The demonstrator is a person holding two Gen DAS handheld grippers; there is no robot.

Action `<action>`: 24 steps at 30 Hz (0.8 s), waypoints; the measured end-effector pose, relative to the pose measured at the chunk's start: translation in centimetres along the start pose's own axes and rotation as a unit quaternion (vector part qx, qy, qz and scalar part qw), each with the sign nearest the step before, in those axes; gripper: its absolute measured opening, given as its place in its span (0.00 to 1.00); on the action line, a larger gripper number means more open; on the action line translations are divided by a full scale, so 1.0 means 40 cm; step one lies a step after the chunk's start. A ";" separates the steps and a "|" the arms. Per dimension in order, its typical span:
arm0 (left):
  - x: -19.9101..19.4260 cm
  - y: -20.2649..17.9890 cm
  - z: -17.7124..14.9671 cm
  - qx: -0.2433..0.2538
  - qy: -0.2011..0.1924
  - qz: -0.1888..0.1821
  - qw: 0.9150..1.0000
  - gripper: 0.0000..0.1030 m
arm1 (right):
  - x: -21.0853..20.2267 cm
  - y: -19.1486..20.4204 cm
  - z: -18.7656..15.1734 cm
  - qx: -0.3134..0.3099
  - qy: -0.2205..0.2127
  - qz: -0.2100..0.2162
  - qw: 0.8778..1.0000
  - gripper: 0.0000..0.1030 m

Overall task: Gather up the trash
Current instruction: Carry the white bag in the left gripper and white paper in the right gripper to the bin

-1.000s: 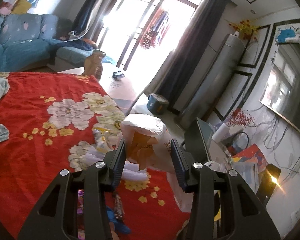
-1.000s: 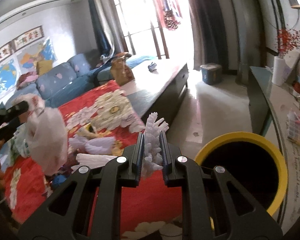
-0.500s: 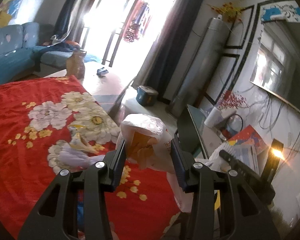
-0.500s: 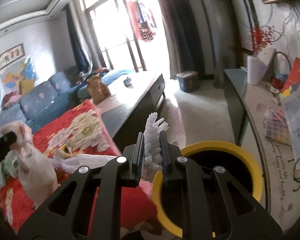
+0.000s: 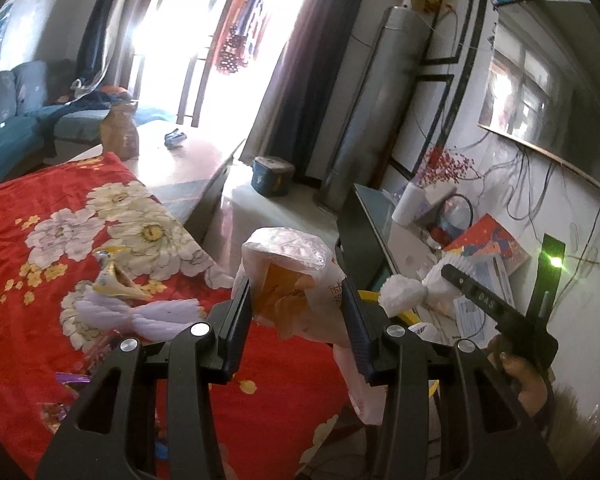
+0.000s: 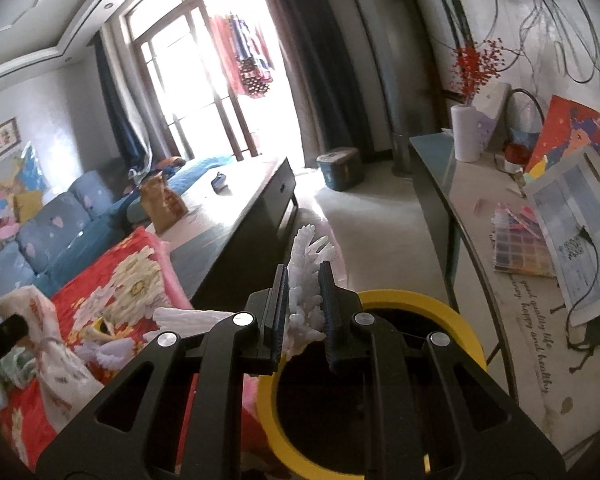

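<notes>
— Left wrist view first: what fills the space behind the left gripper?

— Red blanket, soft, printed with big white and yellow flowers, spreading left of and under the claw. On it, left of the jaws, lies a pleated white paper wrapper with a small crumpled cone-shaped scrap just beyond it.

— And the claw itself?

— Clamped on a crinkled, translucent plastic bag; something orange-brown shows through, and red print on its side is too small to read. The bag hangs down between the fingers.

— Right wrist view?

— Below and ahead of the right gripper stands a round bin with a yellow rim and dark inside; its contents cannot be made out. The jaws are pressed together on a frilly white paper piece, held above the rim's near-left edge.

— Any writing?

— To the claw's right, the long side table carries script reading "good quality life" and "happy and healthy".
</notes>
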State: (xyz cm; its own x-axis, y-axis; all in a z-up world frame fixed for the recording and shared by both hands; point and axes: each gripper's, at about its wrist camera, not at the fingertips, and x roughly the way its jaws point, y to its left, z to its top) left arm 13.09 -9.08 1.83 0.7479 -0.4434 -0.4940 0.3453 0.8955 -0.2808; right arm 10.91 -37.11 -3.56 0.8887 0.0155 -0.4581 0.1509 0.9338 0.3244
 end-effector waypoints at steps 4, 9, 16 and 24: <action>0.018 -0.025 -0.004 0.010 0.006 -0.004 1.000 0.40 | -0.001 -0.022 0.002 0.008 -0.002 -0.008 1.000 0.11; 0.038 -0.058 -0.012 0.024 0.013 -0.008 1.000 0.40 | 0.000 -0.049 0.000 0.017 -0.003 -0.019 1.000 0.11; 0.069 -0.108 -0.023 0.050 0.016 -0.006 0.999 0.40 | 0.001 -0.084 -0.004 0.031 -0.003 -0.033 0.999 0.11; 0.109 -0.160 -0.040 0.069 0.024 -0.007 0.997 0.40 | 0.002 -0.113 -0.006 0.045 -0.004 -0.043 0.998 0.11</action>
State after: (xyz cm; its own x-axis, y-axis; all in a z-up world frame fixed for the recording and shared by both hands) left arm 13.23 -16.82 0.15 0.7153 -0.4545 -0.5309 0.4331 0.8845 -0.1737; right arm 10.20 -41.25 -5.28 0.8745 -0.0667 -0.4804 0.2649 0.8954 0.3579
